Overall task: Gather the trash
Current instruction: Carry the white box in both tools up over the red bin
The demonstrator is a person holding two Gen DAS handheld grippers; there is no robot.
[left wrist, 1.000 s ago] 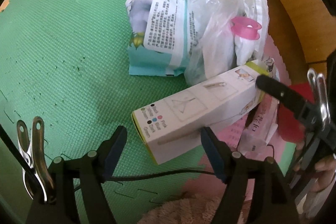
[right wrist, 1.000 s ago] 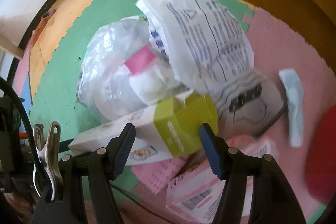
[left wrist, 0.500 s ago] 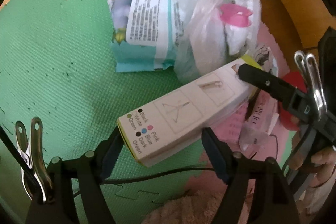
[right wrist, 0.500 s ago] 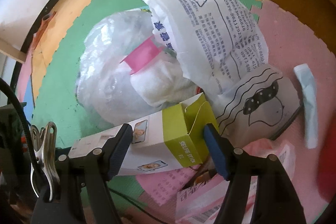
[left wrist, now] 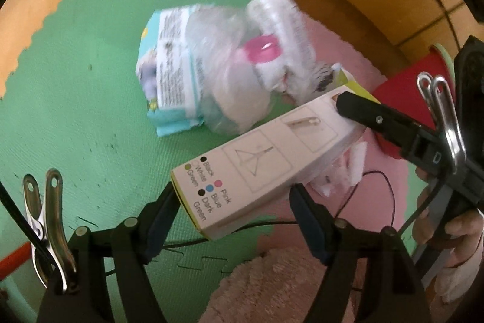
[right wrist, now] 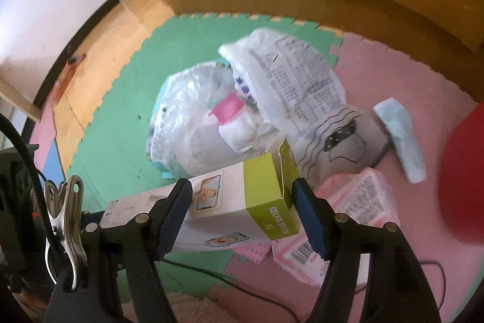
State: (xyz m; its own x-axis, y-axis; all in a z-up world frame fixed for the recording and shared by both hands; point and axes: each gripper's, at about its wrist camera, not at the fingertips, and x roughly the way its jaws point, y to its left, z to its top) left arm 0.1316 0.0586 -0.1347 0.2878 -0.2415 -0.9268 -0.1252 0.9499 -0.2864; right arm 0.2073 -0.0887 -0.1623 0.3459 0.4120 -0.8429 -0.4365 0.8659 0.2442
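A long white and lime-green selfie-stick box (left wrist: 257,159) hangs level above the foam mat, held at both ends. My left gripper (left wrist: 234,211) is shut on the end printed with colour names, a blue pad on each side. My right gripper (right wrist: 242,202) is shut on the green end (right wrist: 263,186), whose flap stands open. In the left wrist view one right finger (left wrist: 363,111) lies along the box's far end. The trash pile lies below: a clear plastic bag (left wrist: 230,87) with a pink piece, a teal package (left wrist: 169,74) and a white printed bag (right wrist: 290,87).
On the pink mat lie a grey pouch with a drawn face (right wrist: 341,147), a pink package (right wrist: 357,202) and a light blue wrapper (right wrist: 399,135). A red object (right wrist: 466,171) sits at right. A black cable (left wrist: 378,180) crosses the mat. A fluffy rug (left wrist: 272,286) lies near. A person's hand (left wrist: 453,232) holds the right gripper.
Both grippers have risen with the box between them; it has left the mat and the pile now looks smaller and farther off. The left gripper has rolled.
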